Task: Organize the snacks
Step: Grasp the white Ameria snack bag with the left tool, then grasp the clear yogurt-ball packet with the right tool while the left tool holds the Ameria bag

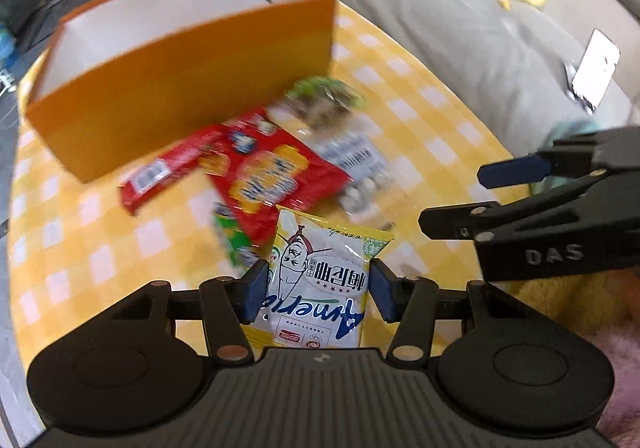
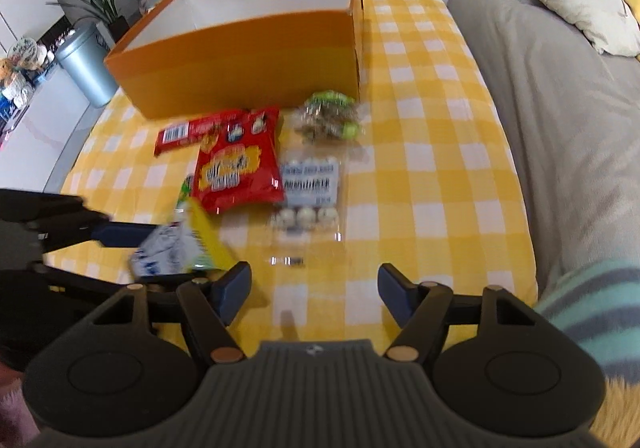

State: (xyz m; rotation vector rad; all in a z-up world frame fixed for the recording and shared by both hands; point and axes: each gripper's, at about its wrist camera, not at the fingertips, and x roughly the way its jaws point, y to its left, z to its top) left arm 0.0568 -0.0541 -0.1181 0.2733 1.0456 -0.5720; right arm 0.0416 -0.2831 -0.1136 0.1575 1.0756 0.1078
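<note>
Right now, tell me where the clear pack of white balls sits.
In the right wrist view the clear pack of white balls lies mid-table, right beside the red snack bag, below the green-topped packet.

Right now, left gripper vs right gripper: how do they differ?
The left gripper is shut on the yellow-and-white snack packet; the right gripper is open with nothing between its pads. The left gripper carries its packet off the checked tablecloth; the right gripper hovers over bare cloth. Both point down toward the snack pile before the orange box.

Glossy plastic snack packet [image 1: 320,280]; matt cardboard box [image 1: 180,87]
</note>
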